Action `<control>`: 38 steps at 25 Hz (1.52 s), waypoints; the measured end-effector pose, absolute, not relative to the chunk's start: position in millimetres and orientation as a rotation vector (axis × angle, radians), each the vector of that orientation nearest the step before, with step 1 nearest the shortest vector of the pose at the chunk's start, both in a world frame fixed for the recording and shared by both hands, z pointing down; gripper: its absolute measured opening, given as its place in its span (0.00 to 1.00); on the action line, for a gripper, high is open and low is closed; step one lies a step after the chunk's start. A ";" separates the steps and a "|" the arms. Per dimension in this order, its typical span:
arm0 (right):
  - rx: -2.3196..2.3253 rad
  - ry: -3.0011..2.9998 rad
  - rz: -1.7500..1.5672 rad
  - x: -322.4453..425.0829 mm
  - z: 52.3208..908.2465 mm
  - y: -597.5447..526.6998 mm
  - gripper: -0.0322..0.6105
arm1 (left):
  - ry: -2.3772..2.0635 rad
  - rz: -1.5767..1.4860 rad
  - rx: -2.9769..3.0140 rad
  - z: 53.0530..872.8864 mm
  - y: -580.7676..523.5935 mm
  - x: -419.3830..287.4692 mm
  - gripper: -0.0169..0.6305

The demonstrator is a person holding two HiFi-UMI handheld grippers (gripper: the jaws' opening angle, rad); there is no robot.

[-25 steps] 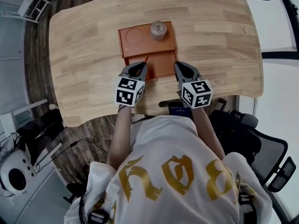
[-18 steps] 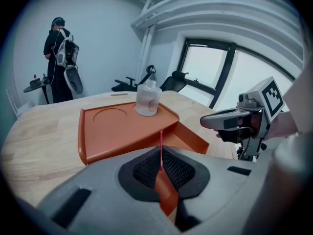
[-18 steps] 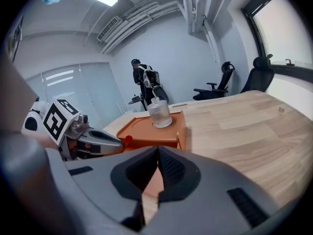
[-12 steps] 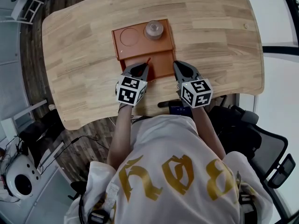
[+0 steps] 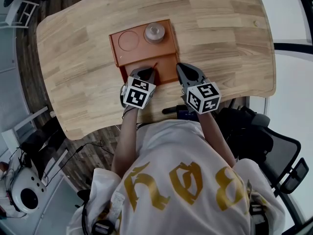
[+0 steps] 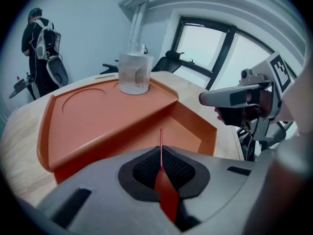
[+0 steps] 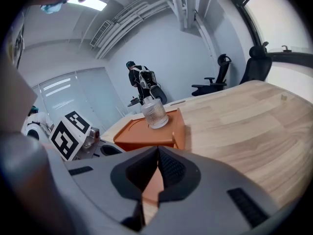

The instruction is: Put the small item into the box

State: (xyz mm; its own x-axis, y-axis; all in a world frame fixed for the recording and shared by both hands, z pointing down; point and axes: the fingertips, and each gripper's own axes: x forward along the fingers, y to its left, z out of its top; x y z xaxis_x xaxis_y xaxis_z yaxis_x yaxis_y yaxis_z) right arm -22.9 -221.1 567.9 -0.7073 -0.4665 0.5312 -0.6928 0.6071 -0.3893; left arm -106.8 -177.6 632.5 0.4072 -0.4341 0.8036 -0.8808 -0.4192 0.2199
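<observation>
**Table** (image 5: 220, 43), upper half of the head view: pale wood with lengthwise bands of grain.
**Box** (image 5: 146, 50), upper centre: plain orange throughout.
**Jar** (image 5: 154, 32), on the box: clear and colourless.
**Left gripper** (image 5: 142, 73) and **right gripper** (image 5: 183, 68), centre: grey shells with black mesh-textured pads. Each carries a cube (image 5: 136, 93) patterned in black squares on white.
**Strip** (image 5: 154, 65), at the left gripper: red.
**Shirt** (image 5: 176, 146), lower centre: white with a looping gold print.
**Floor** (image 5: 29, 58), left edge: dark brown planks.
**Chair** (image 5: 281, 155), lower right: black.
</observation>
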 end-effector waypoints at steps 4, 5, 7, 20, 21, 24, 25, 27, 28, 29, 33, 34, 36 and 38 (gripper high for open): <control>0.924 -2.446 0.830 -20.8 571.3 -222.8 0.07 | -1.090 0.931 2.002 638.6 -180.2 -103.7 0.06; 0.923 -2.443 0.832 -20.0 572.4 -222.9 0.07 | -1.082 0.940 2.002 640.5 -180.8 -102.7 0.05; 0.927 -2.441 0.841 -19.2 573.3 -223.6 0.07 | -1.062 0.963 1.998 644.1 -180.2 -101.4 0.06; 0.911 -2.430 0.851 -24.2 577.7 -225.7 0.07 | -0.967 0.997 1.981 655.0 -175.8 -96.5 0.06; 0.911 -2.429 0.853 -24.2 578.0 -225.3 0.07 | -0.967 1.003 1.984 655.1 -175.6 -96.4 0.06; 0.910 -2.430 0.856 -24.9 578.2 -225.9 0.07 | -0.973 1.012 1.991 655.3 -175.3 -96.3 0.06; 0.909 -2.431 0.857 -25.1 578.1 -226.3 0.07 | -0.973 1.012 1.994 655.2 -175.2 -95.8 0.06; 0.909 -2.433 0.858 -25.0 577.5 -226.8 0.07 | -0.969 1.011 2.000 655.0 -174.4 -94.3 0.06; 0.908 -2.434 0.857 -24.9 577.2 -226.8 0.07 | -0.966 1.012 2.002 655.0 -173.8 -93.4 0.06; 0.908 -2.435 0.857 -24.9 576.9 -226.6 0.07 | -0.963 1.013 2.006 654.9 -173.4 -92.6 0.06; 0.901 -2.437 0.857 -25.8 576.7 -224.6 0.07 | -0.975 0.993 2.023 653.1 -174.6 -90.8 0.10; 0.900 -2.438 0.857 -25.9 576.6 -224.3 0.07 | -0.976 0.988 2.024 652.9 -174.5 -90.6 0.12; 0.902 -2.440 0.858 -25.8 575.7 -224.2 0.07 | -0.971 0.986 2.026 652.1 -173.6 -89.8 0.14; 0.905 -2.442 0.859 -25.6 574.5 -224.2 0.07 | -0.976 0.988 2.031 650.7 -173.5 -89.0 0.15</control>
